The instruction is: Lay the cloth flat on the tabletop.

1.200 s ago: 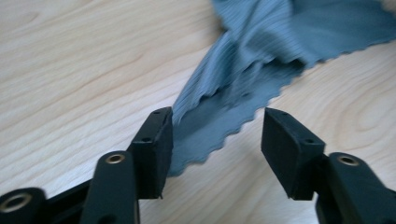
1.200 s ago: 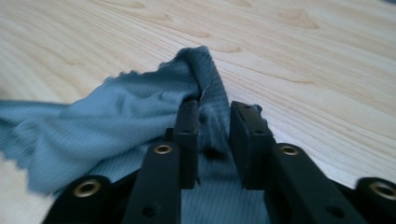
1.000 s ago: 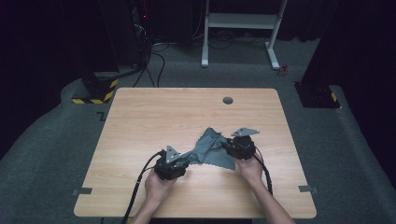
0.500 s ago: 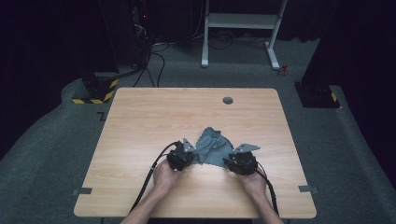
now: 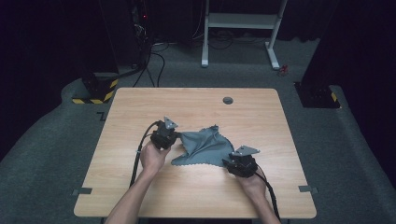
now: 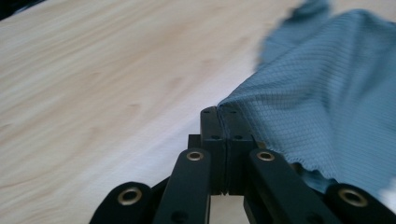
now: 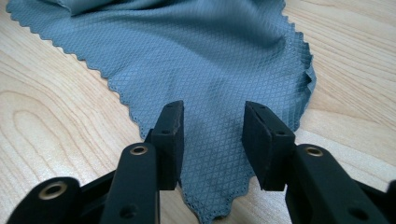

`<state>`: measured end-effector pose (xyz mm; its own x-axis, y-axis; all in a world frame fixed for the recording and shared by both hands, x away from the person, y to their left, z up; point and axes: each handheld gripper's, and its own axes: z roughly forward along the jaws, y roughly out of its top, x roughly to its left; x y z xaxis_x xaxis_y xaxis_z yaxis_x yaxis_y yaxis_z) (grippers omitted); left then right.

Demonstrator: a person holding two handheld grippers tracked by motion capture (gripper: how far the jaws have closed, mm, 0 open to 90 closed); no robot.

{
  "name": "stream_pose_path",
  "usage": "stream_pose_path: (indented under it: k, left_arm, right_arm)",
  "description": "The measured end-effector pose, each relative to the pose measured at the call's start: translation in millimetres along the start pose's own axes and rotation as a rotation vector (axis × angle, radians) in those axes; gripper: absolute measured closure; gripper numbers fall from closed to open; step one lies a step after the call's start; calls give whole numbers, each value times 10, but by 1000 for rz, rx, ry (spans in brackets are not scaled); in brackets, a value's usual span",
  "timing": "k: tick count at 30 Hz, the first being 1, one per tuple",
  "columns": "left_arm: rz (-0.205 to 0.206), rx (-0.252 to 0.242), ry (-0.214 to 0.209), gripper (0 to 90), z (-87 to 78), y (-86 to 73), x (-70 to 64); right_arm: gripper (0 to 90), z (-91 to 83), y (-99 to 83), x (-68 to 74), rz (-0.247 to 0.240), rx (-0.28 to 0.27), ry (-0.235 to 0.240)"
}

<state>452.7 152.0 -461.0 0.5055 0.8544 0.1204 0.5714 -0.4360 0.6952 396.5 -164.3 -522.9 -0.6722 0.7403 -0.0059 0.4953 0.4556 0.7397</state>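
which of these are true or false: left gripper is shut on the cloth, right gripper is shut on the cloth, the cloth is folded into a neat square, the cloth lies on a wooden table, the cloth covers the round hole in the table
1. The left gripper is shut on the cloth. True: its jaws are closed with a cloth edge pinched between them.
2. The right gripper is shut on the cloth. False: its jaws stand apart, with a cloth corner lying between them on the table.
3. The cloth is folded into a neat square. False: it lies spread in an uneven, rumpled shape.
4. The cloth lies on a wooden table. True.
5. The cloth covers the round hole. False: the hole lies bare near the far edge, apart from the cloth.
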Motion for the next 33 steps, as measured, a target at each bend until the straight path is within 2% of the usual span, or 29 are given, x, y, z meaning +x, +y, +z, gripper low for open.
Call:
stream_pose_path:
  k: [2,4,5,6,7,9,12,14,16,19,22,24,25,26,27,31,33]
  left_arm:
    - [-22,17,36,895,63,14,110]
    - [-77,33,49,886,156,9,215]
    - [-107,39,44,877,200,-6,245]
    - [-120,38,38,840,222,-19,248]
    - [-136,31,17,798,225,-35,235]
    - [-135,17,-6,718,197,-61,187]
    - [-86,-3,-34,654,75,-119,71]
    - [-62,-21,-72,634,-21,-180,-11]
    - [-44,-27,-125,619,-114,-284,-121]
    - [-1,-22,-160,623,-189,-457,-288]
    - [35,-4,-161,642,-201,-628,-441]
    - [49,-4,-164,656,-202,-681,-490]
    - [66,-1,-162,664,-207,-712,-522]
    - [78,1,-163,672,-209,-729,-540]
    - [86,2,-162,675,-208,-736,-547]
    - [69,-9,-166,685,-189,-736,-532]
    - [57,-9,-166,692,-166,-733,-533]
  right_arm:
    - [584,-1,1,20,-4,6,-8]
    - [585,2,4,17,-3,7,-13]
    - [585,2,5,19,-3,7,-14]
    - [585,3,4,22,-2,6,-16]
    - [585,3,4,20,-3,7,-15]
    - [585,3,4,20,-4,7,-15]
    - [585,3,4,20,-4,7,-15]
    - [585,4,3,21,-4,5,-16]
    - [585,4,3,22,-3,5,-16]
    - [584,4,4,22,-5,5,-16]
    - [591,-1,2,25,-3,6,-18]
    - [671,-32,-13,13,2,-7,-39]
    - [712,-47,-17,1,8,-20,-32]
    - [737,-98,-24,-26,41,-41,12]
    - [757,-143,-24,-38,49,-45,27]
    - [769,-276,-52,-35,19,-24,14]
    - [758,-286,-97,-32,10,-7,3]
